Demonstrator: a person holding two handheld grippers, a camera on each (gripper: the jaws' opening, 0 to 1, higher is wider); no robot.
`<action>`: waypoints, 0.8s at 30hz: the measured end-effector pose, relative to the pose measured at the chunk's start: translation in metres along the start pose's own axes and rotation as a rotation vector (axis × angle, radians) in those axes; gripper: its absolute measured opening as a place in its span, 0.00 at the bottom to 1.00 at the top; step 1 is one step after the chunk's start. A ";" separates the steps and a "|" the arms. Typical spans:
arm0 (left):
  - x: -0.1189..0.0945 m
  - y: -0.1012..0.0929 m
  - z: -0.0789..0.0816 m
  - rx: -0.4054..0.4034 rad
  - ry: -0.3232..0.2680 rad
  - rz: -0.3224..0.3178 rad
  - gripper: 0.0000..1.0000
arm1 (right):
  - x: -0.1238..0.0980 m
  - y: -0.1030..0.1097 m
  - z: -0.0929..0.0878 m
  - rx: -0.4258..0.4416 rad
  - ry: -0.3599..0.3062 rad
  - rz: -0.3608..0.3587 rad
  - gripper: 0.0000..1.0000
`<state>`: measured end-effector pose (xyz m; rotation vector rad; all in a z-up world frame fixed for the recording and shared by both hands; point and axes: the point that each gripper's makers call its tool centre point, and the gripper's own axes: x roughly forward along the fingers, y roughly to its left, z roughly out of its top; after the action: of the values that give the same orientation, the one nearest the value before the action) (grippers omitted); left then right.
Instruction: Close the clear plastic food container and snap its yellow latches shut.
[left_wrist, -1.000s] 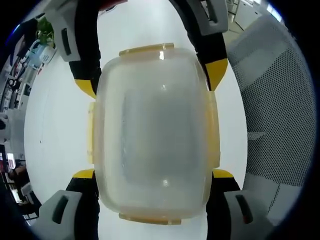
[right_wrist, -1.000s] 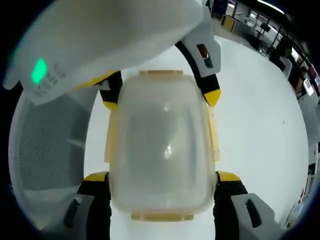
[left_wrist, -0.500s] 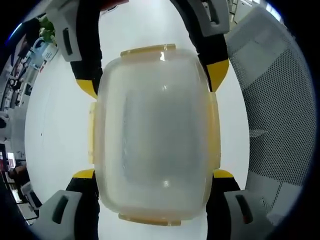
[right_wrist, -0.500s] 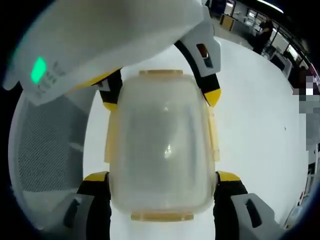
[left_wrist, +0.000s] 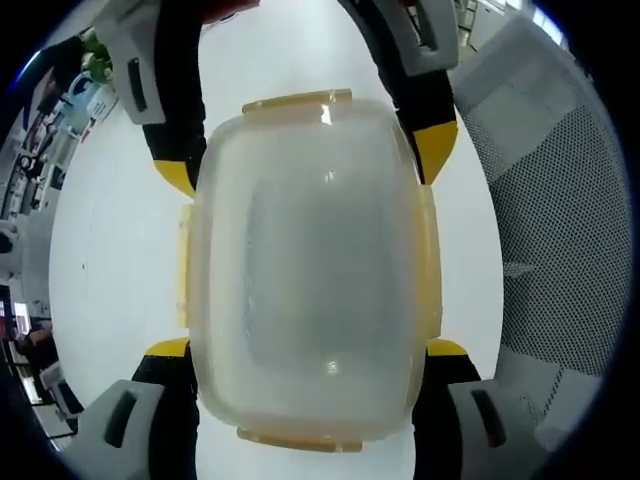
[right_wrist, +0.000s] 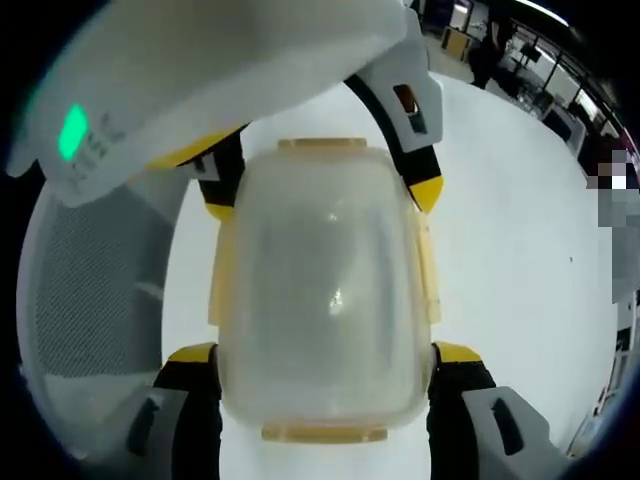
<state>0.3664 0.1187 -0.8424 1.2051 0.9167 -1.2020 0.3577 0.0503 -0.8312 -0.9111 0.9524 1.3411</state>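
We're seeing the clear plastic food container (left_wrist: 310, 265) sitting dead centre in the left gripper view, lid on, resting on the white table (left_wrist: 110, 250). The left gripper (left_wrist: 305, 350) is gripping the container: its yellow-tipped jaws are pressing against both long sides at the lower part of the frame. The right gripper (left_wrist: 300, 165) is coming in from the top of that frame, its jaws touching the container's far corners. In the right gripper view the container (right_wrist: 325, 290) is again sitting mid-frame, with the right gripper (right_wrist: 320, 360) clamping it from the bottom and the left gripper (right_wrist: 315, 195) closing on it from the top. Yellow latches (left_wrist: 297, 99) are lying along all four edges; we can't tell whether they are snapped. A grey mesh chair (left_wrist: 555, 220) is standing at the right of the left gripper view.
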 end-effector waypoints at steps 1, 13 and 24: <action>0.000 0.003 0.000 -0.001 0.000 0.000 0.90 | 0.000 -0.002 0.000 0.001 0.000 0.000 0.86; 0.004 0.025 -0.001 0.004 0.010 0.001 0.91 | -0.001 -0.024 0.000 0.002 -0.007 -0.005 0.86; 0.007 0.044 -0.003 0.000 0.009 0.001 0.91 | -0.001 -0.044 0.001 -0.001 -0.005 -0.004 0.86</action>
<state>0.4115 0.1181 -0.8419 1.2122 0.9222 -1.1964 0.4019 0.0492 -0.8301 -0.9099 0.9460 1.3401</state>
